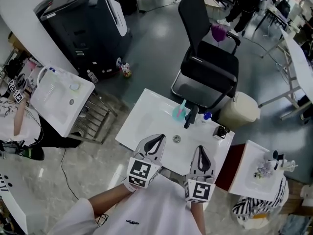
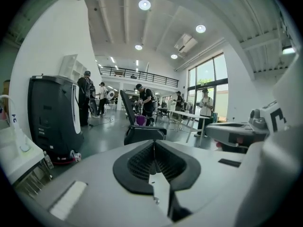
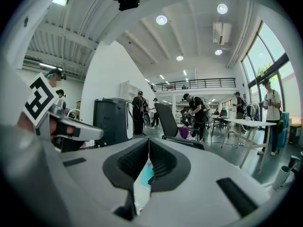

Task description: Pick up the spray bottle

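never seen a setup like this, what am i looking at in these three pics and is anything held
No robot here: a person holds a two-jaw gripper in each hand. The head view looks down from a camera on their head; the other two pictures come from cameras riding on the grippers. The left gripper and right gripper are both shut and empty, at the near edge of a white sink. A teal spray bottle sits by its black faucet.

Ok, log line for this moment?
left tongs shut, empty | right tongs shut, empty | spray bottle on white basin, untouched, beyond both | pick: not yet done
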The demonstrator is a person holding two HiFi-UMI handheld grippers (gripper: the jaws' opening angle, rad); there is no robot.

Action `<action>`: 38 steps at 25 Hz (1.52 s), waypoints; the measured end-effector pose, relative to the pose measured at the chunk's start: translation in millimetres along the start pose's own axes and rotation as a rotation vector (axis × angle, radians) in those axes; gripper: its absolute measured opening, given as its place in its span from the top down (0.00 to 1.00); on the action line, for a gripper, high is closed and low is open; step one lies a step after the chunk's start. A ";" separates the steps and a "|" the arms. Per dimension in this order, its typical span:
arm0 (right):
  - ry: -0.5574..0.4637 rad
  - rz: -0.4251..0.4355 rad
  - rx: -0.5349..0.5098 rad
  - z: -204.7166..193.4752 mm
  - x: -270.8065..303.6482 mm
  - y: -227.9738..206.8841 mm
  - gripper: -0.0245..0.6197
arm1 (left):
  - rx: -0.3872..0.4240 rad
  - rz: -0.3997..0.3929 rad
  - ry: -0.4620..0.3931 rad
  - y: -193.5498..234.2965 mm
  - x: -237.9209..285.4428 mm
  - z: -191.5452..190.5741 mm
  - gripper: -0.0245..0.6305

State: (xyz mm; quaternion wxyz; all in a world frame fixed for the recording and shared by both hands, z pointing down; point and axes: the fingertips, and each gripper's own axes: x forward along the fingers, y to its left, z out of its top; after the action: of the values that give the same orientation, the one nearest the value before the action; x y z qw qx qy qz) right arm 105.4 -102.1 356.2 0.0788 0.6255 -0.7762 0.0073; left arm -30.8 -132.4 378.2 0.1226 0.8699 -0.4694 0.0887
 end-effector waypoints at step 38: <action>0.112 -0.103 0.053 -43.5 58.2 -13.7 0.95 | 0.058 -0.142 0.188 25.1 164.8 -64.1 0.68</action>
State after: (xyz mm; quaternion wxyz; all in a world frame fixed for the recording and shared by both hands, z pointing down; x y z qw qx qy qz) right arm 111.7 -156.7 405.6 0.1060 0.6652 -0.7368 0.0586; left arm 35.3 -257.6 487.0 0.1469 0.8920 -0.3903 0.1747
